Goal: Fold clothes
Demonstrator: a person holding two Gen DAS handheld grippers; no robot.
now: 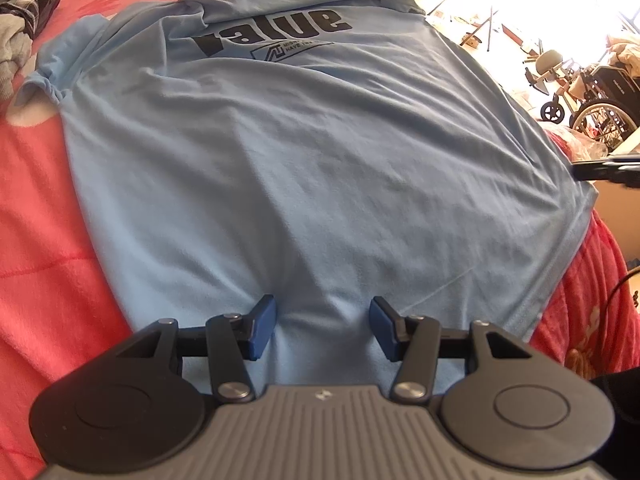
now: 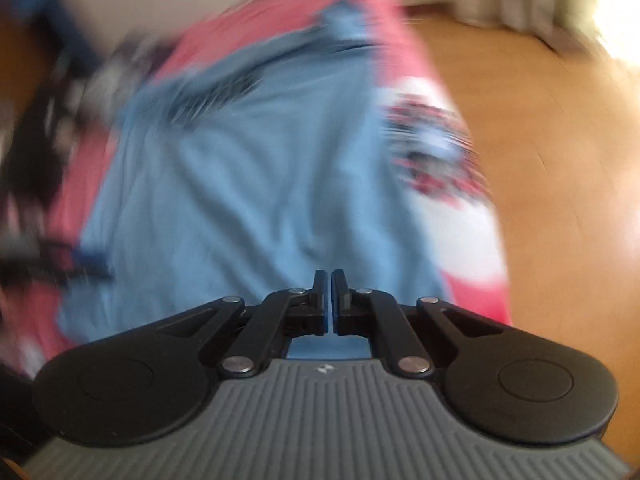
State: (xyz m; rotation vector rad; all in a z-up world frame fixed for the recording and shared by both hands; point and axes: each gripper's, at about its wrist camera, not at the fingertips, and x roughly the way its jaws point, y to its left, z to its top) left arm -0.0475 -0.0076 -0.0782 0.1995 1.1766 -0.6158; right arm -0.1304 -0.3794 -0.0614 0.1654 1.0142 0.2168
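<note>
A light blue T-shirt (image 1: 304,152) with the black word "value" lies spread flat on a pink bedspread (image 1: 48,248), collar end far from me. My left gripper (image 1: 323,326) stands open over the near hem, its blue pads (image 1: 262,330) resting on the cloth with creases running out from between them. In the right wrist view, blurred by motion, the T-shirt (image 2: 248,184) lies below my right gripper (image 2: 331,280), whose black fingers are shut with no cloth visible between them. The right gripper (image 1: 600,168) shows as a dark blur beside the shirt's right edge.
Dark and grey clothes (image 1: 20,28) are piled at the bedspread's far left. A wheelchair (image 1: 600,96) and chairs stand on the floor beyond the right side. Wooden floor (image 2: 540,140) lies past the bed's edge. A white patterned patch (image 2: 436,152) marks the bedspread.
</note>
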